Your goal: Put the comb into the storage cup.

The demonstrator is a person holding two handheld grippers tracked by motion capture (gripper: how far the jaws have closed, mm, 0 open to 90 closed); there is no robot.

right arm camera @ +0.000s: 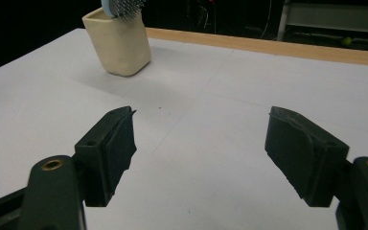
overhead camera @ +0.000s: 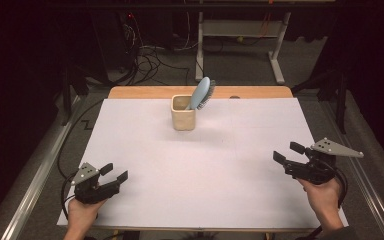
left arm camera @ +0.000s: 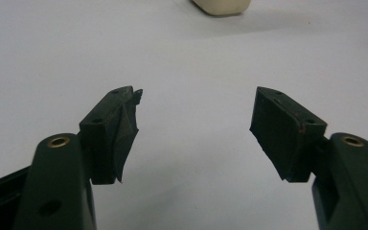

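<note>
A cream square cup (overhead camera: 183, 113) stands upright near the table's far middle, with a light blue hairbrush (overhead camera: 200, 93) leaning out of it, bristles to the right. The cup (right arm camera: 119, 44) and brush bristles (right arm camera: 124, 6) appear at the upper left of the right gripper view; the cup's base (left arm camera: 221, 5) peeks in at the top of the left gripper view. My left gripper (overhead camera: 114, 173) rests at the near left, open and empty. At the near right my right gripper (overhead camera: 287, 152) points toward the cup, open with nothing between its jaws.
A white sheet (overhead camera: 200, 165) covers the table; a wooden edge (overhead camera: 130, 92) shows at the far side. Beyond it are a dark floor with cables (overhead camera: 150, 60) and a metal desk frame (overhead camera: 275, 55).
</note>
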